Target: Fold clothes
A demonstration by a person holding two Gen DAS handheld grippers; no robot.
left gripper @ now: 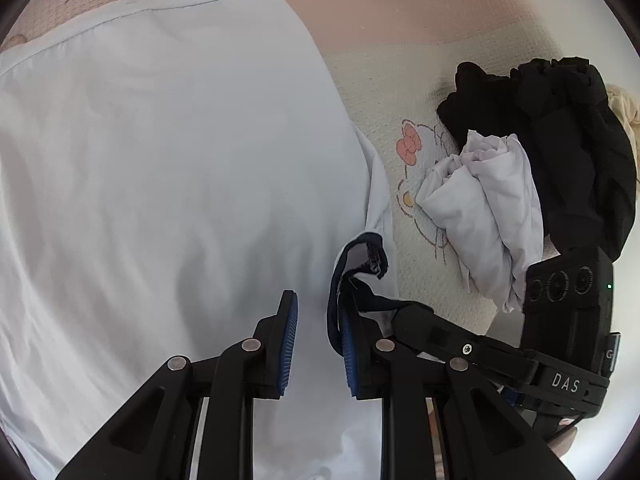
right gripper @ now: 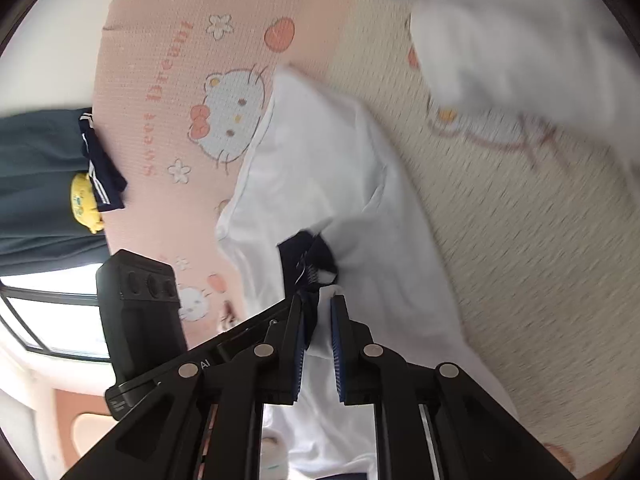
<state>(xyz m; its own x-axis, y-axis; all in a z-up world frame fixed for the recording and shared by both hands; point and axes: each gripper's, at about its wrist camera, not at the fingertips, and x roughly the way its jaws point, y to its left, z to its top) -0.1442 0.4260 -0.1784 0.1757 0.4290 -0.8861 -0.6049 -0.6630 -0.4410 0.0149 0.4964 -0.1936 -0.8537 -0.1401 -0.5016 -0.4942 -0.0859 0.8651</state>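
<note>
The white shirt [left gripper: 168, 168] is smooth, matt cloth with a navy ribbed collar [left gripper: 360, 256]. Under it, the mat [left gripper: 404, 60] is a rough waffle weave. Beside the shirt, the black garment [left gripper: 568, 128] is matt, gathered fabric. Each gripper's matt black plastic carries 2 ridged blue pads [left gripper: 289, 344].

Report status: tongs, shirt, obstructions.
Left tongs and right tongs both shut on white shirt at navy collar. Crumpled clothes pile alongside, apart.
</note>
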